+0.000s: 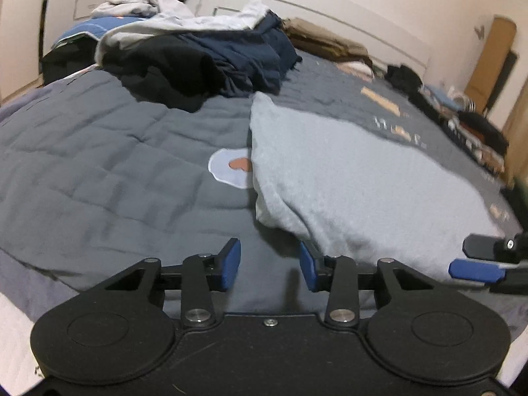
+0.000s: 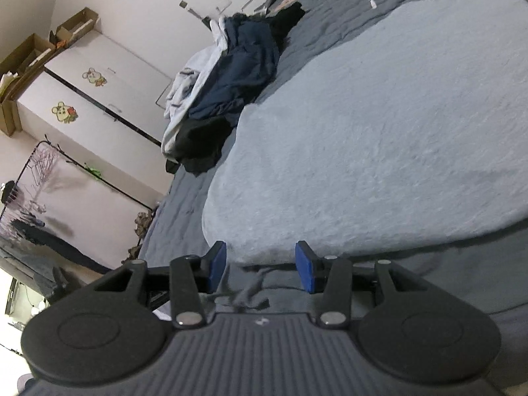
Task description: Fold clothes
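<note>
So the light grey fleece garment [image 1: 346,178] is lying flat on the grey quilted bed [image 1: 99,165], its near edge just ahead of the left gripper [image 1: 270,265] and the right gripper [image 2: 260,265], both spread wide with nothing between the blue pads. Its far side runs out of the right wrist view, so the full shape is anyone's guess. Further back there's a heap of dark and white clothes [image 1: 198,56], blurry, plus white cabinets [image 2: 89,99] with cartoon stickers.

I see the right tool [image 2: 260,265] open, pads apart at the near edge of the pale blue fleece garment [image 2: 379,132], spread on the grey bed [image 2: 330,16]. Dark clothes pile [image 2: 231,92] lies beyond.
</note>
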Available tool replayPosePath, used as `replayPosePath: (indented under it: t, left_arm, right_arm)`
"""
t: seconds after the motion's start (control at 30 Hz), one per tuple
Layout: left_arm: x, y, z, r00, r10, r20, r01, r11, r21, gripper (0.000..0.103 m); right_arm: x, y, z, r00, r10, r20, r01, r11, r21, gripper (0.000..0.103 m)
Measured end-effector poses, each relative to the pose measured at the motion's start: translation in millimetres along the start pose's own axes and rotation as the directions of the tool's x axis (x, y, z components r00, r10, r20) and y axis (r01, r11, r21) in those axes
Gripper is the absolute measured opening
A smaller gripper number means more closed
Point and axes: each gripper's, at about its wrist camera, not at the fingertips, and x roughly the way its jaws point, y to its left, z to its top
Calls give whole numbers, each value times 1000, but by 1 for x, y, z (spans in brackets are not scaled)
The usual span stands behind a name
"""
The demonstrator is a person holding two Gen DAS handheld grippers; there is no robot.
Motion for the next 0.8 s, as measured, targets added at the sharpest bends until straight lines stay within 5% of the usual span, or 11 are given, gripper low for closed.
replayPosePath:
  t: [0.33, 0.67, 0.8]
  left_arm:
    - [21, -17, 1, 999, -40, 5, 40, 998, 57, 39]
    - [28, -16, 6, 995, -102, 6, 102, 994, -39, 38]
    - [34, -13, 8, 995, -98, 6, 98, 994, -40, 9]
  right_arm:
    - [8, -6, -5, 1000, -9, -27, 10, 1000, 16, 45]
    - [10, -13, -6, 999, -23, -39, 25, 999, 33, 45]
    - [10, -15, -6, 999, -28, -41, 29, 999, 36, 45]
